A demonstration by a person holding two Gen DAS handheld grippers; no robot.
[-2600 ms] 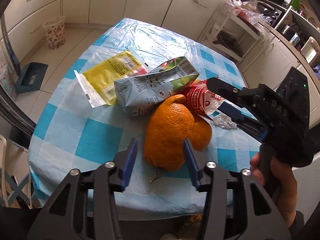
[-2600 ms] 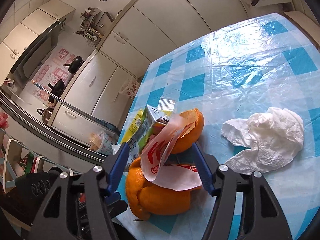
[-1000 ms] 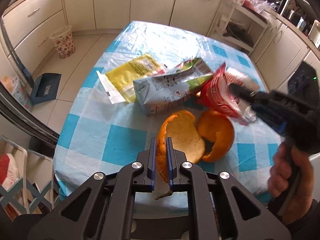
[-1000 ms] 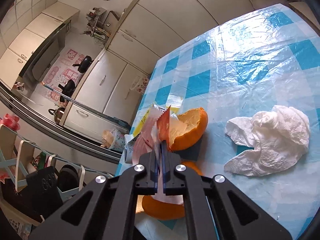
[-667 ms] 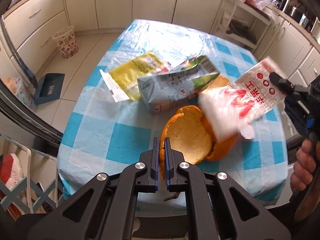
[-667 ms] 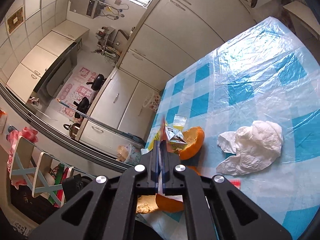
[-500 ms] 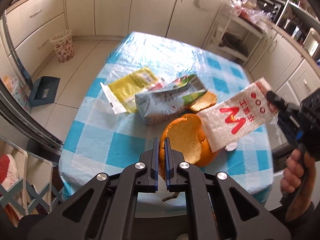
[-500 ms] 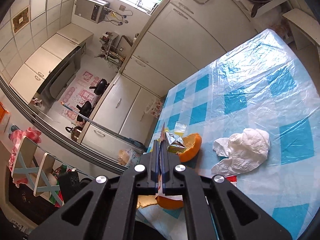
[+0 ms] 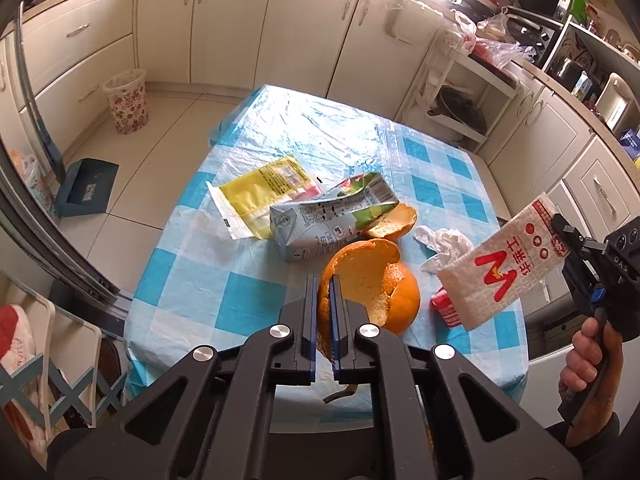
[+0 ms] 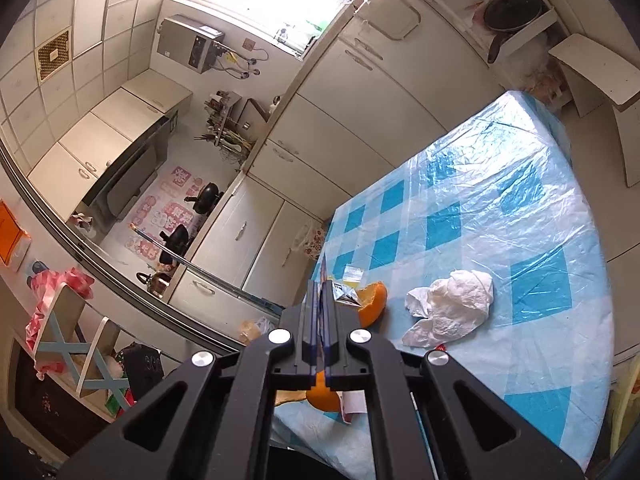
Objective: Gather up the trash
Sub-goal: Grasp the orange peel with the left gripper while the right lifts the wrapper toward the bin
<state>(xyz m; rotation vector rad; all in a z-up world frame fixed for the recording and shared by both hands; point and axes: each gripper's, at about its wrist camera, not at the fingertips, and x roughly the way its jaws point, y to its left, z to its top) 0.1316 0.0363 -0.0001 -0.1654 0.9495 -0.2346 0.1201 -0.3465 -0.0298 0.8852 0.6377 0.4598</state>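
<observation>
Left tool (image 9: pixel 324 300): we have it nearly shut, its blue pads pinching the thin edge of the big peel (image 9: pixel 372 284). We grip the rim because the peel is a curved shell; clamped across its wall it cannot roll out. The peel appears raised off the worktop (image 9: pixel 256 300), its cupped inside facing the camera, though we cannot tell whether its far side touches the cloth.

Right tool (image 9: pixel 560 228): fully shut on the top corner of the wrapper (image 9: pixel 500 272), which hangs flat and clear of the worktop, out past its right edge. A corner pinch suits a limp film: the sheet drapes below the pads and nothing crumples. In the right wrist view the wrapper shows only as a thin edge between the pads (image 10: pixel 320 308).

One item per tool, so we judge both can go to a bin in a single trip. A patterned bin (image 9: pixel 126 100) stands on the floor by the cabinets, well apart from the worktop; we take it as the likely destination, not a certainty.

Left on the worktop:
- carton (image 9: pixel 332 216), crushed, lying on its side
- yellow pouch (image 9: pixel 260 192), partly under the carton
- small peel (image 9: pixel 394 222), touching the carton's right end
- tissue (image 10: pixel 452 308), crumpled, beside the small peel
- red scrap (image 9: pixel 446 304), near the front right edge

Judgement: task early, two of seven pieces in hand.
</observation>
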